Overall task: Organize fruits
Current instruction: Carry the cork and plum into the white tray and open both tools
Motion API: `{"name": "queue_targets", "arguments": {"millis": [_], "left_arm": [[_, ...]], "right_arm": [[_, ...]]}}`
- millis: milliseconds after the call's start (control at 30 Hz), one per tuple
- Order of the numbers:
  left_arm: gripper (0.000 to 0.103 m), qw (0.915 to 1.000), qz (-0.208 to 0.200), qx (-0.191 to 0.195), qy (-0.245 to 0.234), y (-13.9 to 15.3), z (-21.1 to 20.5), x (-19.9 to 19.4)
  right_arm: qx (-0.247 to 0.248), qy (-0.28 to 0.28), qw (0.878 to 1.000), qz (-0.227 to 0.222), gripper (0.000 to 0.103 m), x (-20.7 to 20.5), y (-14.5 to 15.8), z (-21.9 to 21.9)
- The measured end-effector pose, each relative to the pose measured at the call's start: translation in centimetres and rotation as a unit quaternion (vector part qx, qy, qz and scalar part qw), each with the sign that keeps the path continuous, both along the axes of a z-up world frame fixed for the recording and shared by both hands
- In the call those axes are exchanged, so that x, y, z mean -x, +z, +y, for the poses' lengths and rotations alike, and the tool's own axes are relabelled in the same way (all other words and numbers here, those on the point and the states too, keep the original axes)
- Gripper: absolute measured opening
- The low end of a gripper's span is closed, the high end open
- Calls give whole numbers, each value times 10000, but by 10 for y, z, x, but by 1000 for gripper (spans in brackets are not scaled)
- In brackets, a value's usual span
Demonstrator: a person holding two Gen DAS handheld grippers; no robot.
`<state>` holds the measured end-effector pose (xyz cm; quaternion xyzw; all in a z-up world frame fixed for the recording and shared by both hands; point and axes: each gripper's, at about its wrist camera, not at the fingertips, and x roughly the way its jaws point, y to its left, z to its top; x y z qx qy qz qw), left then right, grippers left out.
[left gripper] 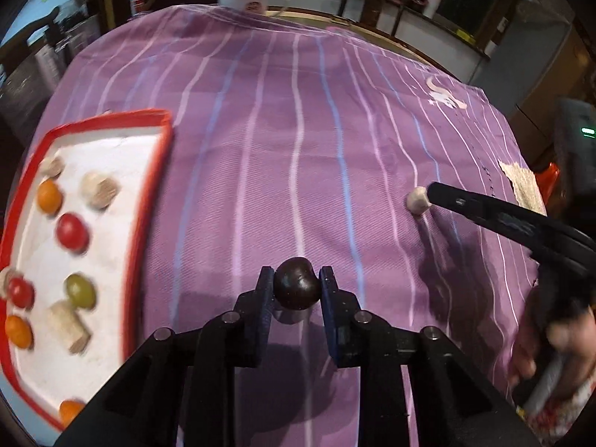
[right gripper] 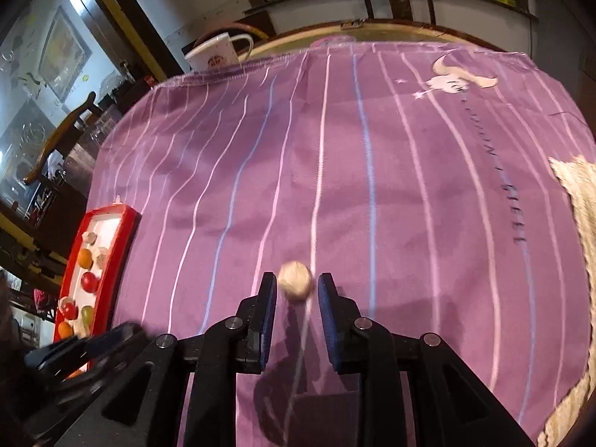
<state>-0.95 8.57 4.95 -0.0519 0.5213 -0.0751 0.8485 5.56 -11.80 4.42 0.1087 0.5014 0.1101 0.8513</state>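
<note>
My left gripper is shut on a dark purple round fruit and holds it above the purple striped cloth. A red-rimmed white tray at the left holds several small fruits, orange, red and green, and some pale cork-like pieces. My right gripper is open around a small beige ball that lies on the cloth between the fingers. That ball also shows in the left wrist view, at the right gripper's fingertip.
A white mug stands at the cloth's far edge by the round wooden table rim. A beige woven mat lies at the right. The tray is at the left in the right wrist view. Chairs and counters stand beyond.
</note>
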Motion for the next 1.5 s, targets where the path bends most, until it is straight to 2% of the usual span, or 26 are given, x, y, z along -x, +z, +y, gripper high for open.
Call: {"name": "queue_targets", "arguments": {"millis": [133,267,433,667,833,1033,1300,1500], "left_arm": [[24,9997,-4,55,247,5,24,12],[24,9988,-10,71,477,8,42,20],[24,9974,-108,32,716,15,67,30],[24,9944,-154,61,1043,20,110,44],[24,9905,-218,13,1360,23,154,55],[24,9822,-43,53,1877,10,214,63],[24,9864,-29,111,1639,4,231,51],[24,9902,-115,152,1380,5,233,24]], "right_arm": [[290,100,9994,171,28,-11,-18,14],[503,132,9986,52,26,-8,-18,20],[492,157,9987,45,26,-3,-15,23],[171,311,9993,92,26,12,-3,48],[-51,788,9969,-47,26,27,21,98],[-285,1567,9871,-146,26,49,43,180],[-295,2267,9735,98,26,77,25,266],[-49,2322,9724,227,26,92,5,288]]}}
